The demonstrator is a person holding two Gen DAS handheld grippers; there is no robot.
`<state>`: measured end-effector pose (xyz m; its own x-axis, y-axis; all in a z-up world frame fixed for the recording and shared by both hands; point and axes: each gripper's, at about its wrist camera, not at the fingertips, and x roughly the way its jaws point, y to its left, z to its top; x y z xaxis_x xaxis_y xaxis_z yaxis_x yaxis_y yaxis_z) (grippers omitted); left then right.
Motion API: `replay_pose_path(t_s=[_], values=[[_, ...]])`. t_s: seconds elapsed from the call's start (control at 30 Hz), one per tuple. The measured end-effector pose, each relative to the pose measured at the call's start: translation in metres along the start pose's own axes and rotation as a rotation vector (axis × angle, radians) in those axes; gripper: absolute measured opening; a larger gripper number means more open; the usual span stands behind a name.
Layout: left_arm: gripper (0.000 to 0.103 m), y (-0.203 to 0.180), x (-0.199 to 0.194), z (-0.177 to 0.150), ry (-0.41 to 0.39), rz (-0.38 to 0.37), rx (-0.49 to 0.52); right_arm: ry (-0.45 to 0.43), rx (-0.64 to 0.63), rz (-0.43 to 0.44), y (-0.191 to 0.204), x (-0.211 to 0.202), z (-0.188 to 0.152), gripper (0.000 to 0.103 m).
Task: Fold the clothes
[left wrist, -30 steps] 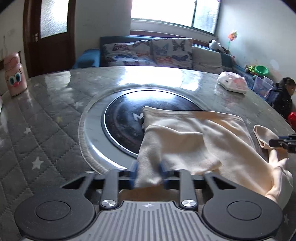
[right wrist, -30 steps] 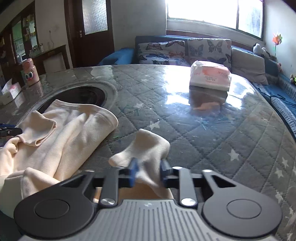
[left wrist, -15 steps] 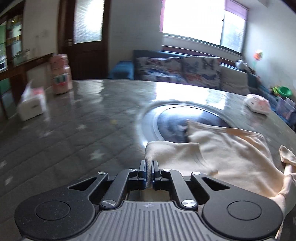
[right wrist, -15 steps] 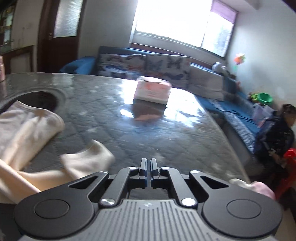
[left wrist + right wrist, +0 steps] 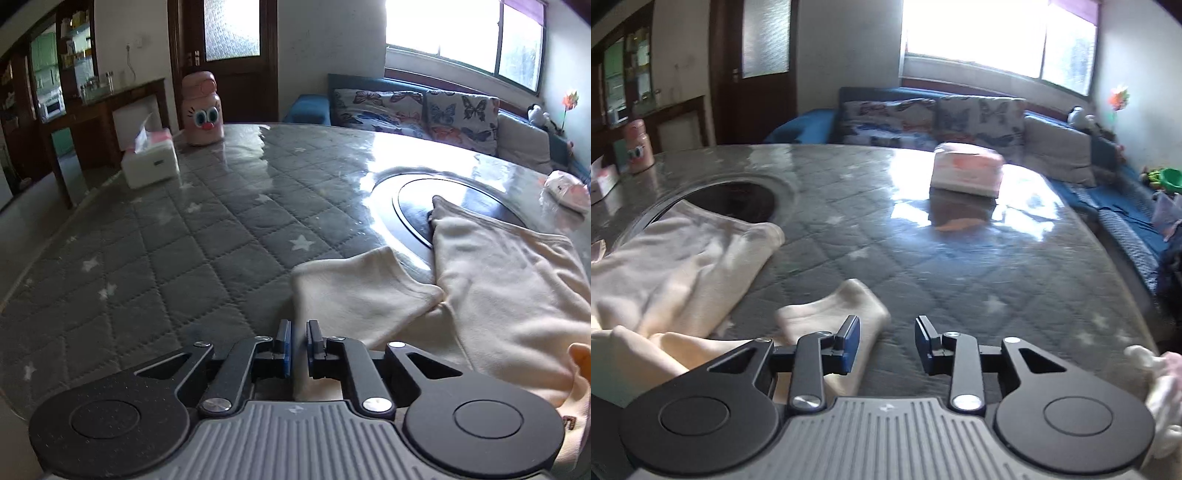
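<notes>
A cream garment (image 5: 498,280) lies spread on the round table (image 5: 184,236), which is covered in grey quilted cloth with white stars under a glossy clear sheet. Its body reaches from the table's near edge up over the dark round plate (image 5: 417,206) set in the table's middle, and one short sleeve (image 5: 362,291) sticks out to the left, lying flat on the quilted cover. The left gripper (image 5: 298,341) sits low at the near edge with its blue-padded jaws a narrow gap apart; the sleeve's lower edge runs into that gap, but whether the pads pinch the cloth or only flank it cannot be told. In the right wrist view the same garment (image 5: 676,266) lies at the left, its hem corner next to the dark plate, and the other sleeve (image 5: 846,314) lies loose on the table toward the near edge. The right gripper (image 5: 887,345) is released, its jaws spread wide; the left pad (image 5: 849,345) stands over the sleeve's end, while the right one stands over bare quilted cover. A soft pack of tissues (image 5: 966,173) sits well beyond, toward the far edge of the table. Near the far left edge stand a white tissue box (image 5: 149,164) and, just behind it, a pink jar with cartoon eyes (image 5: 202,110). Beyond the table a blue sofa with butterfly-print cushions (image 5: 413,107) runs under a bright window (image 5: 461,29).
</notes>
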<state>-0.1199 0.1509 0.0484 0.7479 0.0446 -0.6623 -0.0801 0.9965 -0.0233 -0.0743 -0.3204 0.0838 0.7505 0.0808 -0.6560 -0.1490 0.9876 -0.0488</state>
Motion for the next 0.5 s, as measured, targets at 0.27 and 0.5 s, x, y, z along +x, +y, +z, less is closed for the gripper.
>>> replay_pose_path(t_s=[0.27, 0.5], values=[[0.027, -0.026, -0.012, 0.005, -0.029, -0.093, 0.062, 0.038, -0.044, 0.049, 0.020, 0.016, -0.006, 0.050], [0.028, -0.104, 0.003, 0.004, 0.030, -0.405, 0.167, 0.021, -0.064, 0.090, 0.026, 0.007, -0.007, 0.053]])
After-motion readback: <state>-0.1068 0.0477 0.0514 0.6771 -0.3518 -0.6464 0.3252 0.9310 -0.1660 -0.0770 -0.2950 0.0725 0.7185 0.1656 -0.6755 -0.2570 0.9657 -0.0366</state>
